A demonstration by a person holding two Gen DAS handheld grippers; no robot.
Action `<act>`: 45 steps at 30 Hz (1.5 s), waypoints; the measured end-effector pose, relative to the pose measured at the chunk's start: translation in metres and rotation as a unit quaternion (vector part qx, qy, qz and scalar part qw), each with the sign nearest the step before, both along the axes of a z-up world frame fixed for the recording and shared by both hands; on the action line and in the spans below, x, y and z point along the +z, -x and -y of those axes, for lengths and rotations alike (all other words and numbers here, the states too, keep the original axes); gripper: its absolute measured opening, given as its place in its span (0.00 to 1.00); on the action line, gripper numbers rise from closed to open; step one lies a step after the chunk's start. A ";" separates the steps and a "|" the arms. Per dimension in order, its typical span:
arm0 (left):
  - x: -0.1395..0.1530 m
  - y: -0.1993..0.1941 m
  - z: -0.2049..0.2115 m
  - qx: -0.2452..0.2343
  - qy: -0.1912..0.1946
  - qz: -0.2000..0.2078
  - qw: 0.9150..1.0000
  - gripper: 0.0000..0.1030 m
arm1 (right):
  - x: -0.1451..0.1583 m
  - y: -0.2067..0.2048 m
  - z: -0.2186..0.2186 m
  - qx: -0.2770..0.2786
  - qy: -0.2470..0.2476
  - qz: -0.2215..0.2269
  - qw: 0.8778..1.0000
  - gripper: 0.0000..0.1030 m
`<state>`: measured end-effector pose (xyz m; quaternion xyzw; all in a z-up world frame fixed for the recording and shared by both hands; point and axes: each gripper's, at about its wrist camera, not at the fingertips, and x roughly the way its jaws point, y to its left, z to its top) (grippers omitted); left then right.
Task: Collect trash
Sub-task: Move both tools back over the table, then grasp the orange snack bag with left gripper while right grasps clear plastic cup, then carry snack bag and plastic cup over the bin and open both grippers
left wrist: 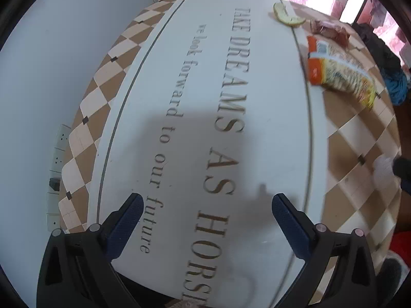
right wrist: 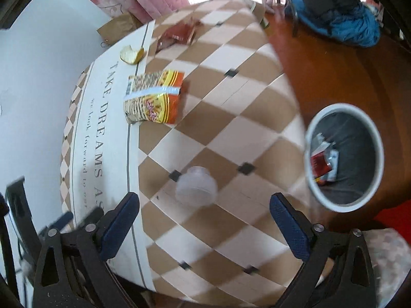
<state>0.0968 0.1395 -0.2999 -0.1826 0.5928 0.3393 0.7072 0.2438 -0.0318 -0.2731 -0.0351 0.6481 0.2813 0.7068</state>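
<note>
My left gripper (left wrist: 205, 200) is open above the white lettered strip of the table (left wrist: 179, 102), with nothing between its fingers. My right gripper (right wrist: 203, 201) is open too, over the checked cloth. A small clear plastic cup (right wrist: 196, 187) lies just ahead of it, between the fingers' line and apart from them. An orange and yellow noodle wrapper (right wrist: 154, 97) (left wrist: 339, 71) lies farther off. Beyond it are a yellow peel-like scrap (right wrist: 132, 54) (left wrist: 289, 14) and a red-brown wrapper (right wrist: 179, 34) (left wrist: 331, 30). A white bin (right wrist: 344, 157) stands on the floor at the right with red and silver wrappers inside.
A white wall (left wrist: 51, 64) with sockets (left wrist: 57, 159) runs along the table's left side. A brown paper bag (right wrist: 118, 29) stands at the far end by pink curtains. Blue and black clothes (right wrist: 341, 23) lie on the wooden floor to the right. The left gripper (right wrist: 61, 218) shows at the right view's lower left.
</note>
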 end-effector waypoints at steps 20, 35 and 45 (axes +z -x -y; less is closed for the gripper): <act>0.009 -0.028 0.009 -0.043 0.010 0.035 0.998 0.99 | -0.008 0.003 0.006 -0.004 -0.003 0.047 0.999 0.42; 0.006 -0.203 0.021 -0.175 0.089 0.057 0.979 0.98 | 0.009 -0.091 0.023 -0.070 0.001 0.051 0.996 0.42; 0.009 -0.183 0.023 -0.166 0.049 0.071 0.982 0.50 | 0.007 -0.094 0.006 -0.049 0.002 0.057 0.997 0.42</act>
